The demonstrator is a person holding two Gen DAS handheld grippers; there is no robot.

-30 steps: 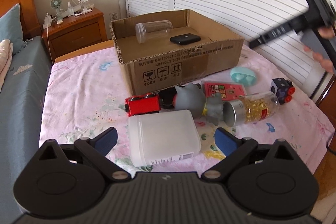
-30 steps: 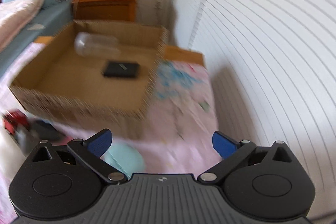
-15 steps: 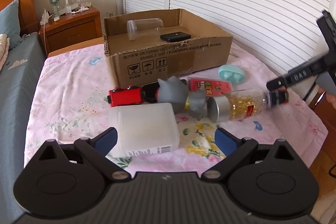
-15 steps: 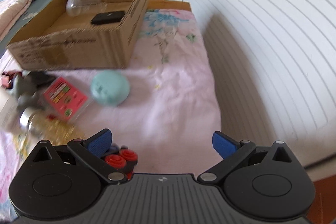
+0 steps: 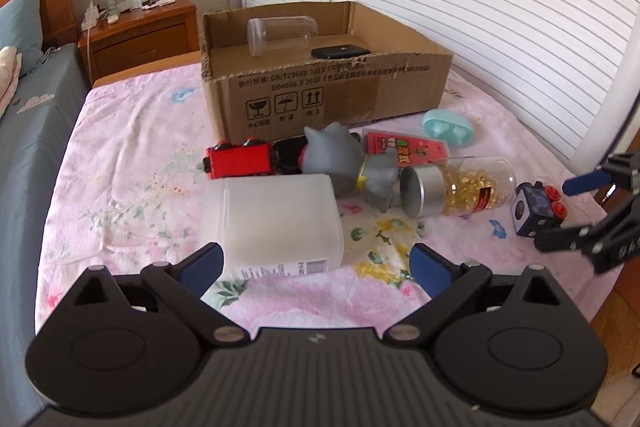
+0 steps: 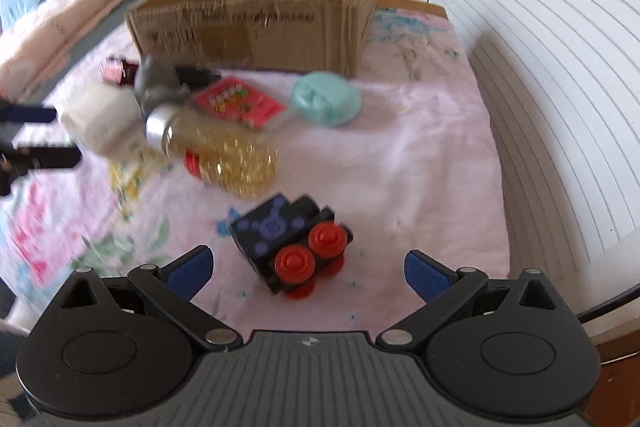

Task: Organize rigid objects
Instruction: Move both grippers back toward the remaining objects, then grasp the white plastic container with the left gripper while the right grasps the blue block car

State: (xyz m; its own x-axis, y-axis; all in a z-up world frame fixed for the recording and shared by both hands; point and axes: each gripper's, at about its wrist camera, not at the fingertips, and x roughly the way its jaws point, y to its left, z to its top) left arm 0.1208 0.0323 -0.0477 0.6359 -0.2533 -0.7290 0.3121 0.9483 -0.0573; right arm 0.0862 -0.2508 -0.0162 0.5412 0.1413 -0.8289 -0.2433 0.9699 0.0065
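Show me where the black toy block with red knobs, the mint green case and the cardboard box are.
black toy block (image 6: 276,233): right wrist view, its patterned top face.
mint green case (image 6: 326,99): right wrist view, its lid.
cardboard box (image 5: 320,99): left wrist view, its printed front wall.

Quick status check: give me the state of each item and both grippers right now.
Cardboard box: open-topped.
Clear jar: on its side in box.
Capsule bottle: lying down, capped.
White container: lying on bed.
Toy block: on bed, ungrasped.
Left gripper: open.
Right gripper: open.
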